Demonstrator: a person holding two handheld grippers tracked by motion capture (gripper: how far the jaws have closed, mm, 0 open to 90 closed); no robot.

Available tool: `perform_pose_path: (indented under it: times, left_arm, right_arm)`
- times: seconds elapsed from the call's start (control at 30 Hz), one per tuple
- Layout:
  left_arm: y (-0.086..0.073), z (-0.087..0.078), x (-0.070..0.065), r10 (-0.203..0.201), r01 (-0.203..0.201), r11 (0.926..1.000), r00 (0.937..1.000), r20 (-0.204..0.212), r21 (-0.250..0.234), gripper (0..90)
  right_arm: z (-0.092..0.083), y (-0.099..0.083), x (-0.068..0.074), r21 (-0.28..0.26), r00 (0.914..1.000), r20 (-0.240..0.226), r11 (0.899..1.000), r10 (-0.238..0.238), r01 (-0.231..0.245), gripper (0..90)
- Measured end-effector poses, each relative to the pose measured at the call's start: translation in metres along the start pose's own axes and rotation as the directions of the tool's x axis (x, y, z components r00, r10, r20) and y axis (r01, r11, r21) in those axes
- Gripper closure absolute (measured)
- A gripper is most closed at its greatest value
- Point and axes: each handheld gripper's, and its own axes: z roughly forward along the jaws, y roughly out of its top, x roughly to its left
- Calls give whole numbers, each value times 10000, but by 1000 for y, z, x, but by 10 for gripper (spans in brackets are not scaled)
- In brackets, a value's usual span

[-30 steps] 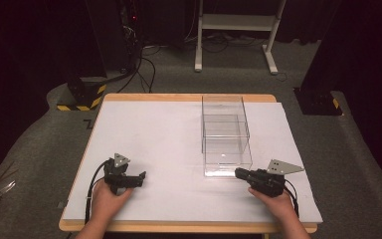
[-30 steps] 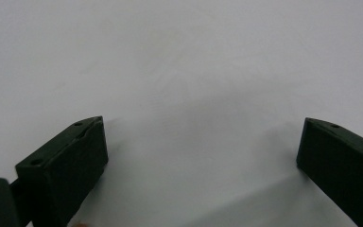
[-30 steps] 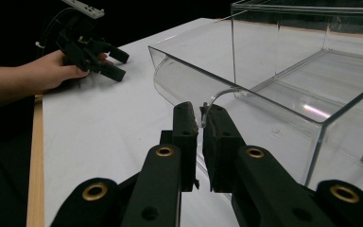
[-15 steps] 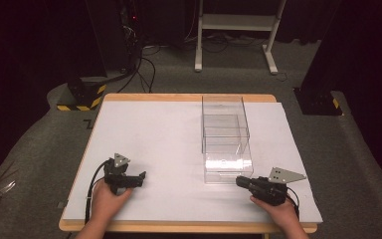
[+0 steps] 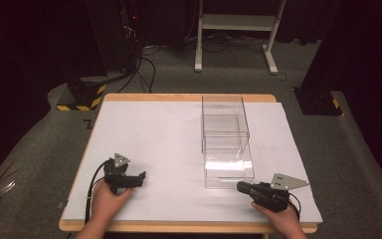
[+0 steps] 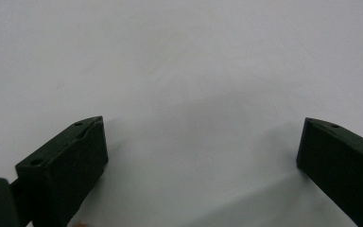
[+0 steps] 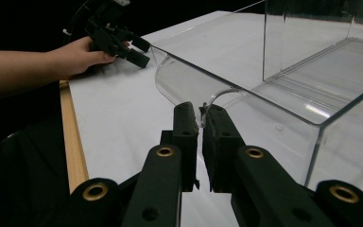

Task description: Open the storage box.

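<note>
White sheet covers the counter point(image 5: 179, 149), whose wooden edge shows along the near and far sides. Two clear boxes point(image 5: 225, 139) sit right of centre, one behind the other and touching; both look empty. The near box's curved wall rises just ahead of the right tool point(image 7: 199, 124), whose jaws are almost closed with a thin gap, holding nothing. From above, the right tool point(image 5: 242, 187) lies at the near right corner, just beside that box, pointing left, a hand point(image 5: 278, 219) behind it. The left tool point(image 5: 140, 177) rests at the near left in the other hand point(image 5: 108, 200), jaws spread wide over bare white sheet, well apart from the boxes. Grey carpet surrounds the counter; a white frame point(image 5: 238, 30), cables point(image 5: 144, 64) and a yellow-black striped base point(image 5: 82, 97) stand beyond, against dark curtains.
</note>
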Motion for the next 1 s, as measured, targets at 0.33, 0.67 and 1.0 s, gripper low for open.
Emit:
perform_pose_path:
  times: [0.33, 0.67, 1.0]
  left_arm:
    - [0, 0, 0, -2, 2, 10000, 10000, 1, -1, 28]
    - [0, 0, 0, 5, -5, 10000, 10000, 1, 2, 29]
    - [0, 0, 0, 1, -1, 10000, 10000, 0, -4, 29]
  right_arm:
    - [-3, -2, 5, 43, 10000, -74, 10000, -57, 58, 842]
    - [-2, -4, 6, -53, 10000, 23, 10000, -56, 56, 802]
    - [-10, -4, 5, -436, 9995, 311, 9990, 46, -32, 773]
